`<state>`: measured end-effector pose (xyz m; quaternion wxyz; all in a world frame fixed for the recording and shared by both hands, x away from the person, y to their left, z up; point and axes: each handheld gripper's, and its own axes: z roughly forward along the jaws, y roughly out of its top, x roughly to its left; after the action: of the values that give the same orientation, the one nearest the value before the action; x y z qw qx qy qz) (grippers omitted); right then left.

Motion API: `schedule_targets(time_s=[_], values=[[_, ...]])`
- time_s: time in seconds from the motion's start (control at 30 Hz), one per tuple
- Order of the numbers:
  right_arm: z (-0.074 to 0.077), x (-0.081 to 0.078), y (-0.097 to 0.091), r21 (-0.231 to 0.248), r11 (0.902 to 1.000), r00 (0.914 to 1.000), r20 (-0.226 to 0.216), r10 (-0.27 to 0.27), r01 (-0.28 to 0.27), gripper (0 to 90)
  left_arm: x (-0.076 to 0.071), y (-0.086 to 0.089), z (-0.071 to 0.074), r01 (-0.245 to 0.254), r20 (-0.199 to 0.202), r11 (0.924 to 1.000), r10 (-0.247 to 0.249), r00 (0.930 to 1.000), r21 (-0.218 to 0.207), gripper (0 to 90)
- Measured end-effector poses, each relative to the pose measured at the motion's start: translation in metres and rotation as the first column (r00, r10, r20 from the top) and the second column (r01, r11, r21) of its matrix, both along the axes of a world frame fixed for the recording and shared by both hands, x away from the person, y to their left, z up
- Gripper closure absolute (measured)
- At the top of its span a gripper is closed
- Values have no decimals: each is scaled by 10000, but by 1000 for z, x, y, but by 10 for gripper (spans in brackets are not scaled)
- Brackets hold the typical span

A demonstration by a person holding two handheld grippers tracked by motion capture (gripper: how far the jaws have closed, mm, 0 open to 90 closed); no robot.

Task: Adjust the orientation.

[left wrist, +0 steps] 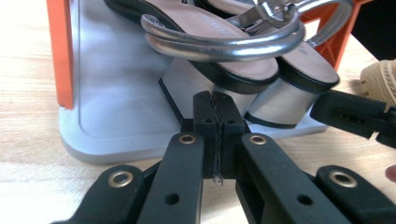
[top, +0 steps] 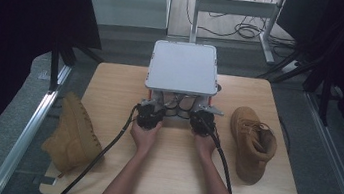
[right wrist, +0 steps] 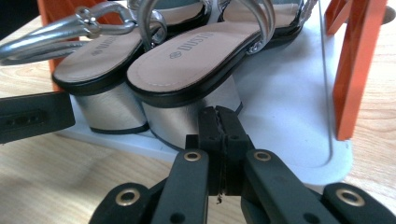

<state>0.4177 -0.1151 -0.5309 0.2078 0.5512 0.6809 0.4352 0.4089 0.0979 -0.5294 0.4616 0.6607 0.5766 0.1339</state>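
Light wooden table point(top: 169, 177) is set on a grey carpeted floor, with dark curtains at both sides and desk legs with loose cables seen behind. A small grey rack point(top: 182, 68) with orange uprights point(right wrist: 357, 65) is placed at the table's far middle. On its lower shelf point(left wrist: 116, 107) a pair of silver sandals point(right wrist: 187, 60) with block heels is stored side by side, heels turned toward the person. One tan boot point(top: 253, 143) is stood on the table to the right of the rack; a second tan boot point(top: 71, 134) is laid tilted at the table's left edge, partly overhanging it.

Left gripper point(left wrist: 215, 135) is held low, just in front of the shelf edge, pointed at one sandal's silver heel point(left wrist: 187, 81); jaws are clenched together with nothing between them. Right gripper point(right wrist: 219, 140) is held likewise at the other sandal's heel point(right wrist: 187, 116), jaws pressed closed and empty. Whether the tips touch the heels cannot be told. Both grippers are seen close together in the high view, left point(top: 150, 114) and right point(top: 202, 121), with a cable trailed back from each along the forearms.
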Motion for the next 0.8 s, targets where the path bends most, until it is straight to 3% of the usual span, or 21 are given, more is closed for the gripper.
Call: schedule_targets(time_s=[0.2,0.43,0.63,0.8], values=[[12,-17,-11,69,9996,9992,259,289,-291,896,-21,6,7,466,328,9987,-473,9983,228,879],[21,-41,-16,12,9967,9956,477,811,-812,895,-48,21,15,886,593,9961,-882,9943,-35,869],[18,-62,-20,-60,9928,9919,439,1195,-1194,894,-73,30,21,1450,811,9885,-1482,9856,438,853],[20,-80,-25,-30,9868,9859,418,1619,-1619,889,-93,39,25,1874,947,9816,-1900,9772,362,835]])
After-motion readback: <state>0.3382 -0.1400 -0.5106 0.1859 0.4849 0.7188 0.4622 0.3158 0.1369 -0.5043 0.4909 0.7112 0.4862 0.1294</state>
